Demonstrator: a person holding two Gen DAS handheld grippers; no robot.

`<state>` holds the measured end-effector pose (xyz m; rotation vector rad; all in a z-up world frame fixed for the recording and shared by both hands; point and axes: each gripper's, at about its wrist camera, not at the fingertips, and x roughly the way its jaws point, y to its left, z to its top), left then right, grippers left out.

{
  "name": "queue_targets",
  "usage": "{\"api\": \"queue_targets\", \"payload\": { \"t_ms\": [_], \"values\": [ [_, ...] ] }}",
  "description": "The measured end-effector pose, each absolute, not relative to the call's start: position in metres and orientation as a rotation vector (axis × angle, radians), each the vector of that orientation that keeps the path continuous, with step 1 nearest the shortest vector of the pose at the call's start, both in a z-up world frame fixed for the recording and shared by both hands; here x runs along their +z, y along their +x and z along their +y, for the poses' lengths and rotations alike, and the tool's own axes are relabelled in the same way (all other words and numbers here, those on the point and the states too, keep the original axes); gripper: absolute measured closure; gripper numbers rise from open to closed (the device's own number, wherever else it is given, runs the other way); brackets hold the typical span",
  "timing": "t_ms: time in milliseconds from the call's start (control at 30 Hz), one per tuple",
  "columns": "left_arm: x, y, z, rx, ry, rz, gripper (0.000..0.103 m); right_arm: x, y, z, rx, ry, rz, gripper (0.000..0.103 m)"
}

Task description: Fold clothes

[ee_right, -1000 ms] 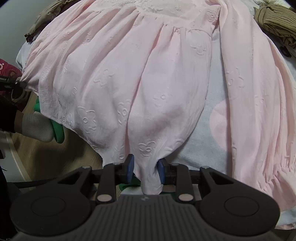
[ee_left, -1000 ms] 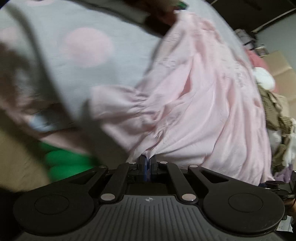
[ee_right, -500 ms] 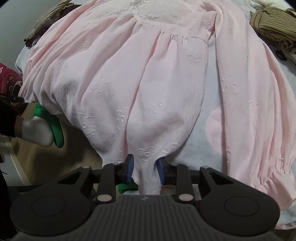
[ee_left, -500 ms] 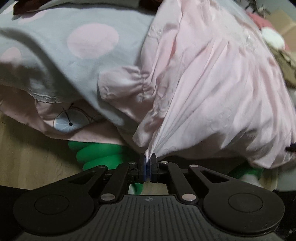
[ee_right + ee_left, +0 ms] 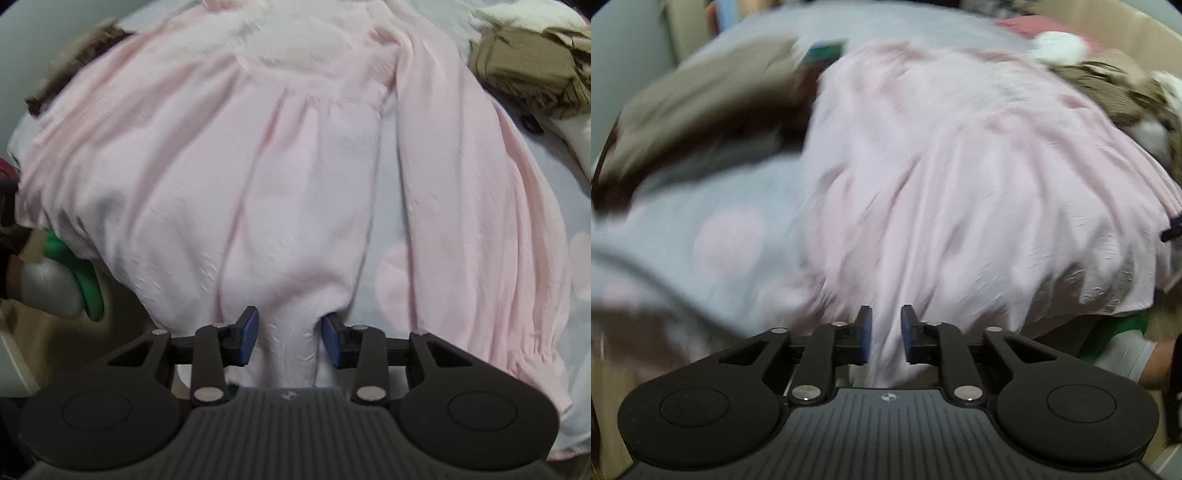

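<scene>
Whereas half a second ago clamped tight on a pinch of hem, left gripper [image 5: 885, 334] now parted, blue pads [image 5: 865, 334] standing a little off the cloth, a tongue of pale pink embossed cotton dress [image 5: 960, 192] hanging loose in the gap. Right gripper [image 5: 289, 341] likewise wider than before, blue pads [image 5: 248, 338] spread to either side of a bunched fold of the same dress [image 5: 258, 166]; contact with the fold hard to judge, pads seemingly just beside it rather than pressing. Dress spread over grey bedsheet with large pink dots [image 5: 727, 240], skirt end draped off the near edge toward both grippers, bodice farther away. Left view swung since the earlier frame: more of the far bed in sight, brown blanket [image 5: 701, 96] at upper left, brown knitted garment [image 5: 1108, 88] at upper right.

Left view heavily smeared by motion; embossed flowers unreadable, small dark object near the blanket not identifiable. Neckline of the dress cut off at the top of the right view. Brown knitted garment [image 5: 528, 70] partly out of frame at upper right there. Green item [image 5: 86, 273] and white sock-like shape [image 5: 48, 288] at lower left half hidden under the skirt edge; green again [image 5: 1123, 328] at lower right of the left view, mostly covered. Wooden floor [image 5: 44, 347] only glimpsed below.
</scene>
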<state>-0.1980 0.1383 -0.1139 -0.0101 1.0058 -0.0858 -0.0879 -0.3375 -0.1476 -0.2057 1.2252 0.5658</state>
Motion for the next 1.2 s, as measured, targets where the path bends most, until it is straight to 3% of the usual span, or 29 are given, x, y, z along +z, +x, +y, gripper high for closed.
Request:
{"api": "queue_targets", "payload": {
  "t_ms": [67,133,300,433,500,533,733,933,1000,1033,1200],
  "values": [
    [-0.111,-0.196,0.136,-0.103,0.003,0.98,0.087,-0.149,-0.089,-0.337,0.614,-0.203,1.274,0.102],
    [-0.108,-0.193,0.134,-0.12,0.016,0.954,0.087,-0.146,-0.092,-0.337,0.633,-0.244,1.302,0.102],
    [-0.09,-0.185,0.144,-0.107,0.031,0.897,0.086,-0.125,-0.084,-0.366,0.537,-0.175,1.301,0.102],
    [-0.077,-0.171,0.167,-0.097,0.055,0.892,0.071,-0.129,-0.085,-0.371,0.507,-0.208,1.307,0.094],
    [-0.071,-0.162,0.18,-0.107,0.061,0.909,0.063,-0.121,-0.086,-0.368,0.492,-0.231,1.286,0.083],
    [-0.071,-0.157,0.185,-0.119,0.053,0.919,0.062,-0.115,-0.086,-0.364,0.491,-0.239,1.265,0.074],
    [-0.08,-0.124,0.203,-0.193,0.008,0.992,0.063,-0.066,-0.085,-0.329,0.543,-0.237,1.098,0.071],
    [-0.103,-0.097,0.204,-0.238,0.04,1.094,0.071,-0.038,-0.098,-0.273,0.662,-0.261,1.005,0.069],
    [-0.108,-0.094,0.21,-0.246,-0.003,1.119,0.084,-0.037,-0.104,-0.255,0.708,-0.268,0.995,0.069],
    [-0.111,-0.093,0.214,-0.254,-0.032,1.132,0.099,-0.036,-0.108,-0.246,0.73,-0.272,0.989,0.069],
    [-0.119,-0.086,0.23,-0.288,-0.098,1.148,0.103,-0.045,-0.118,-0.214,0.802,-0.314,1.002,0.068]
  ]
}}
